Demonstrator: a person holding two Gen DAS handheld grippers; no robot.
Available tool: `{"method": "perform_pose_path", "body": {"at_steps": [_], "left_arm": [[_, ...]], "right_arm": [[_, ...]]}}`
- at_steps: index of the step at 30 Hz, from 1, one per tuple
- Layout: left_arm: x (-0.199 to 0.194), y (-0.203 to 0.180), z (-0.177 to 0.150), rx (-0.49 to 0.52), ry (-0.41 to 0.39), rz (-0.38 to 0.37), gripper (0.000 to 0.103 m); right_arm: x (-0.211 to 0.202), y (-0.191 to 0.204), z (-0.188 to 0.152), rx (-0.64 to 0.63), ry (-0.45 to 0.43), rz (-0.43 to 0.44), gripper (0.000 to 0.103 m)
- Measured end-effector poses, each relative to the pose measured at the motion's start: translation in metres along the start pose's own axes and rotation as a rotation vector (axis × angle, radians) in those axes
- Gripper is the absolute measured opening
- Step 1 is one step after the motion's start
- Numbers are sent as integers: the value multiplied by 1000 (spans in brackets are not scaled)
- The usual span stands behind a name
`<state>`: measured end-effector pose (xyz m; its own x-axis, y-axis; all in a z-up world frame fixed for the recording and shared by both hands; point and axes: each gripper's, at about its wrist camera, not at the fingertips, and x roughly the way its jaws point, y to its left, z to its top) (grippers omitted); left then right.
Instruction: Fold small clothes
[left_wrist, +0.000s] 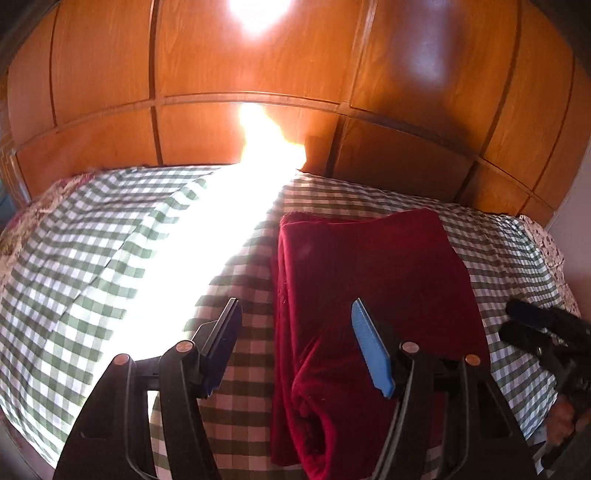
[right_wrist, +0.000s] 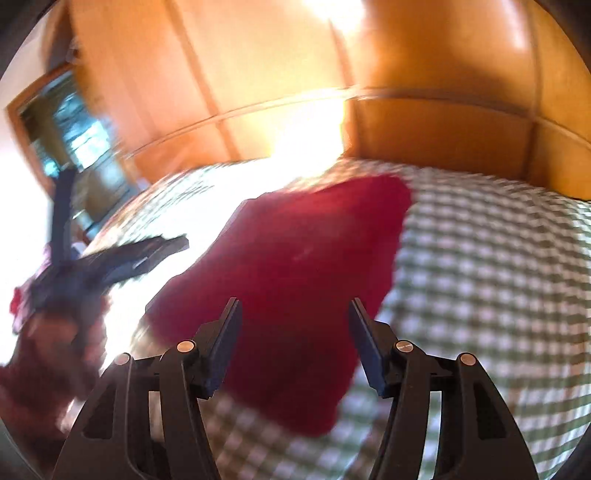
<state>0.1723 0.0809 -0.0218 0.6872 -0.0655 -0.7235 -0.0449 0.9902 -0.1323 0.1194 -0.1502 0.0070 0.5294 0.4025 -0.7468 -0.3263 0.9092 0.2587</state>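
A dark red garment (left_wrist: 373, 273) lies folded into a long rectangle on the green-and-white checked bedsheet (left_wrist: 92, 258), with a rolled fold at its near end. My left gripper (left_wrist: 295, 314) hovers open over the garment's left edge; one blue pad is over the sheet, the other over the cloth, and nothing is pinched. In the blurred right wrist view, my right gripper (right_wrist: 293, 310) stands open above the red garment (right_wrist: 295, 258), with nothing between its fingers. The left gripper (right_wrist: 123, 210) shows there at the left, fingers spread. The right gripper (left_wrist: 511, 319) appears at the garment's right side.
A tall wooden panelled headboard (left_wrist: 258, 74) stands behind the bed. A bright band of sunlight (left_wrist: 207, 240) washes out the sheet left of the garment. A floral cover (left_wrist: 546, 243) shows at the bed's edges. A window or mirror frame (right_wrist: 66, 122) is far left.
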Motion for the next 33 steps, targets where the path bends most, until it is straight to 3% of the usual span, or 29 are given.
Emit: {"method": "perform_pose_path", "body": {"at_steps": [11,24,27,29,33], "left_arm": [[27,-19,-10,63,49,19,62],[36,-14,-25,33,84,35,64],[38,-13,-31,23,88,37,64],[39,-11,-35,12,92,30,65],[36,-7,-41,-14,83,17,68]], "right_arm": [[64,-3,60,-9,28,-95,58],[101,-7,79,-6,61,-111,58],[129,-6,78,-5,117,-129,59],[162,-4,69,-35,204,-176,60],[170,-1,70,-44,196,-197,62]]}}
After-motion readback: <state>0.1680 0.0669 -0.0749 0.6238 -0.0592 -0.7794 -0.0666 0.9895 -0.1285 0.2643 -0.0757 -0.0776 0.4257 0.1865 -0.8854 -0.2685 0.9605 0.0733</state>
